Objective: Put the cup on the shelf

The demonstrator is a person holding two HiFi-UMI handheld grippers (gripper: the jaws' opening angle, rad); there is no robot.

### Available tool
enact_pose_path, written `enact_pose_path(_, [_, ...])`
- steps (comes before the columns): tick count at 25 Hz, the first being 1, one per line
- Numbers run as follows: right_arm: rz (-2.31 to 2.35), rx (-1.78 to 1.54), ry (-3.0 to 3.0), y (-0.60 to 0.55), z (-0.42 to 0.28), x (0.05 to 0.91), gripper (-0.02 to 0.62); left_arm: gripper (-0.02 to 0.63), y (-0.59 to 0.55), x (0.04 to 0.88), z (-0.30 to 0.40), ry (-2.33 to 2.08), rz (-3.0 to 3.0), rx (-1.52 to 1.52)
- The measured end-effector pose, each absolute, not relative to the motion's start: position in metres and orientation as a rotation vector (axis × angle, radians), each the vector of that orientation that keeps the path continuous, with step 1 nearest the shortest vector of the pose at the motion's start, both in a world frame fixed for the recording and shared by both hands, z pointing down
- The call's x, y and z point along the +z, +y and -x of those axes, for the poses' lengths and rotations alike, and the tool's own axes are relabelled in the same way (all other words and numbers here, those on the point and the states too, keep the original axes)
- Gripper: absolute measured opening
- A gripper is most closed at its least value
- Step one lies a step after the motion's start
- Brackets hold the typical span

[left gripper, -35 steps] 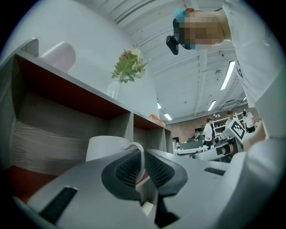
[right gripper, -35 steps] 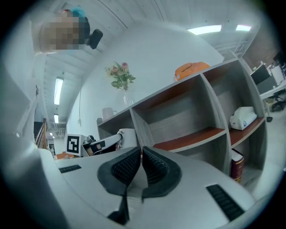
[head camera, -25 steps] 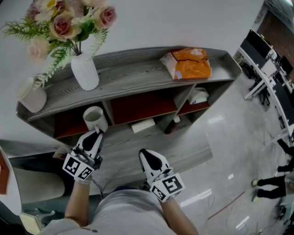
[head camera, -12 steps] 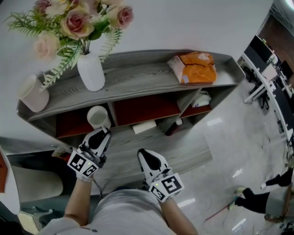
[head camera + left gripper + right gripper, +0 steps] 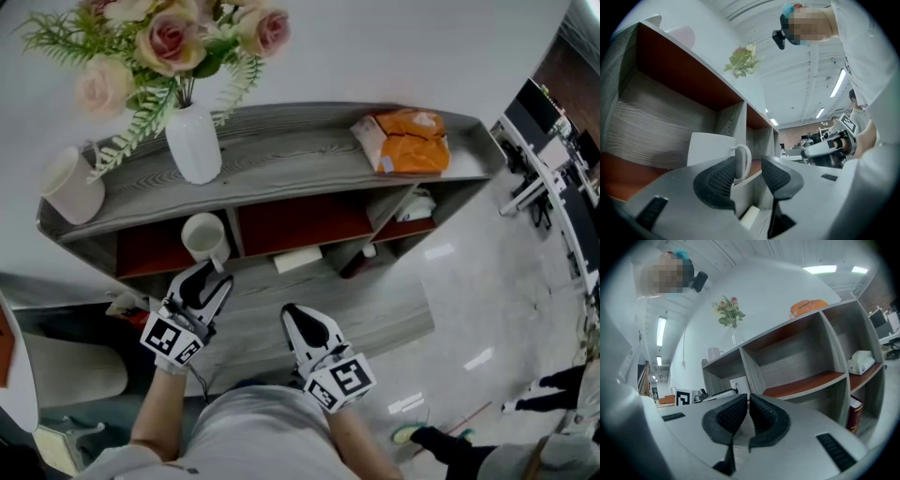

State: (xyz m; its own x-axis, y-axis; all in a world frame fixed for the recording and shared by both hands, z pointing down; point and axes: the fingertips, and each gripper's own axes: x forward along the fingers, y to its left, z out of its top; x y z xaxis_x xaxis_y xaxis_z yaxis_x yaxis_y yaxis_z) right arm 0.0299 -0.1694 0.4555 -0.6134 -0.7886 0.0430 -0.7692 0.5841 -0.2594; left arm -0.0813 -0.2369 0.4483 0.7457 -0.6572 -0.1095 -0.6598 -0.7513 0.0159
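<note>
One cup (image 5: 204,236) just inside shelf (image 5: 309,159) edge

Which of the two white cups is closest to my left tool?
The cup in the left compartment, right ahead of the left tool, whose jaws are opening around its handle. The other cup stands up on the shelf top.

- No words, brands or numbers could be read.
- Packet (image 5: 408,141) at 1 o'clock: any print was too blurred to tell.
- Left cube (image 5: 173,339) at 7 o'clock and right cube (image 5: 342,380) at 6 o'clock bore letterless square markers.
</note>
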Motion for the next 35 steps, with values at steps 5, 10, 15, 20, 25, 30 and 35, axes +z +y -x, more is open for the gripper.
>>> enact_pose_path(5, [1.320,-0.385,2.738,-0.169,-0.026,0.455,0.028,0.173,-0.236,0.448,0.098,1.180,2.876,0.175])
enact_pose_path(10, [1.311,-0.384,2.745,-0.167,-0.024,0.455,0.026,0.175,-0.243,0.449,0.106,1.216,2.882,0.186])
enact_pose_path(15, [1.315,-0.382,2.744,-0.167,-0.026,0.455,0.028,0.187,-0.257,0.448,0.108,1.235,2.904,0.205])
enact_pose_path(20, [1.323,-0.383,2.733,-0.168,-0.031,0.454,0.028,0.202,-0.262,0.447,0.106,1.246,2.908,0.188])
enact_pose_path(25, [1.298,-0.387,2.732,-0.167,-0.033,0.452,0.028,0.208,-0.251,0.443,0.102,1.247,2.902,0.158])
enact_pose_path(30, [1.244,-0.388,2.763,-0.168,-0.031,0.447,0.027,0.206,-0.228,0.432,0.099,1.283,2.900,0.162])
enact_pose_path(35, [1.170,-0.388,2.799,-0.169,-0.029,0.441,0.028,0.124,-0.194,0.419,0.097,1.334,2.872,0.172])
